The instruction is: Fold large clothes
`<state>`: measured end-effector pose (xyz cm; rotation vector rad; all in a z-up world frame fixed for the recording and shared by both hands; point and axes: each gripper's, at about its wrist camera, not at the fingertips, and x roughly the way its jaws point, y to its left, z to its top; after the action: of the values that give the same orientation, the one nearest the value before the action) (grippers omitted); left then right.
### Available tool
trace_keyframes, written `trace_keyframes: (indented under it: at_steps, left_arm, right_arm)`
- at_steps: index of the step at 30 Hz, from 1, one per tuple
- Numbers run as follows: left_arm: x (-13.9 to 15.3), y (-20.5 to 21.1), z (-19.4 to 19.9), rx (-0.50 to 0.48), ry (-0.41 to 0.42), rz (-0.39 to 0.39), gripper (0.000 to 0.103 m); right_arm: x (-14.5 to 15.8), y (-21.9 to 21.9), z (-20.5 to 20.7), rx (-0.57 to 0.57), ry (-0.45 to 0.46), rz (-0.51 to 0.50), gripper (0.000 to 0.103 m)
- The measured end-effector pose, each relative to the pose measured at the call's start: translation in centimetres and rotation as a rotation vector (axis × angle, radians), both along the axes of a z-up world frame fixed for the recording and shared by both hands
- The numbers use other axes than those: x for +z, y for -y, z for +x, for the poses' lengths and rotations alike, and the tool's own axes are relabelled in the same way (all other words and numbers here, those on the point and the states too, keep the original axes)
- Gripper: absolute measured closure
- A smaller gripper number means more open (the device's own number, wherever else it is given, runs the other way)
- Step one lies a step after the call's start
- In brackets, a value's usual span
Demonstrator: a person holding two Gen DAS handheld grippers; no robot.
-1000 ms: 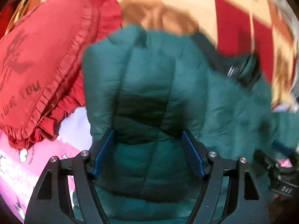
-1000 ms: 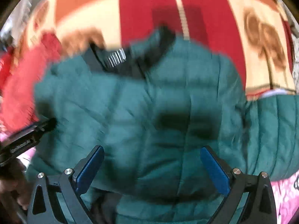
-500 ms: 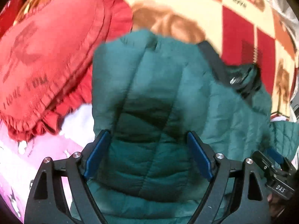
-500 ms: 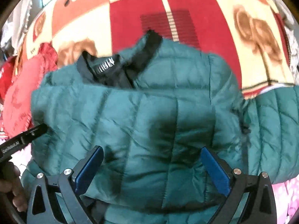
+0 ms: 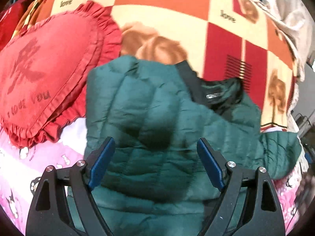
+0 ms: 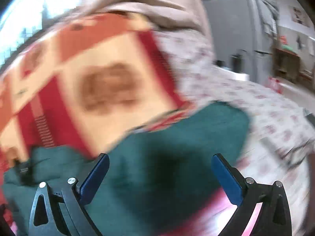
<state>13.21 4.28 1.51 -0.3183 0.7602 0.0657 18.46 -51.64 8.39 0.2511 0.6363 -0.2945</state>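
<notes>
Green puffer jacket (image 5: 167, 129) lies on the bed, its body against the red heart cushion (image 5: 45, 74) and over the checked blanket (image 5: 177, 23); one side looks folded across the front, dark collar lining exposed, the other sleeve (image 6: 187, 137) trailing out onto the floral sheet (image 6: 256, 102), so the step in hand reads as going for that second sleeve. Next move likely calls for a pinch near the sleeve's end and a carry back across the body. Left gripper (image 5: 155, 155) wide apart above the quilting, holding nothing; right gripper (image 6: 160, 171) likewise spread and empty over the sleeve, view badly blurred
</notes>
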Motion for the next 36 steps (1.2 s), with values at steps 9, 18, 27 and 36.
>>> trace_keyframes:
  at_steps: [9,18,27,36]
  left_arm:
    - [-1.1,0.1,0.8,0.02,-0.04,-0.018,0.018]
    - [-1.2,-0.7,0.9,0.099,-0.041,0.009,0.018]
    - [-1.0,-4.0,0.3,0.184,-0.041,-0.009,0.018]
    - [-1.6,-3.7,0.6,0.115,-0.064,-0.07,0.018]
  right_arm:
    - [-3.7,14.7,7.2,0.039,-0.24,0.123,0.001]
    - [-3.8,11.9,4.5,0.094,-0.186,0.066,0.083]
    - [2.4,1.9,-3.1,0.298,0.112,0.222,0.087]
    - [-1.7,-15.9,-4.2,0.537,0.162,0.515,0.087]
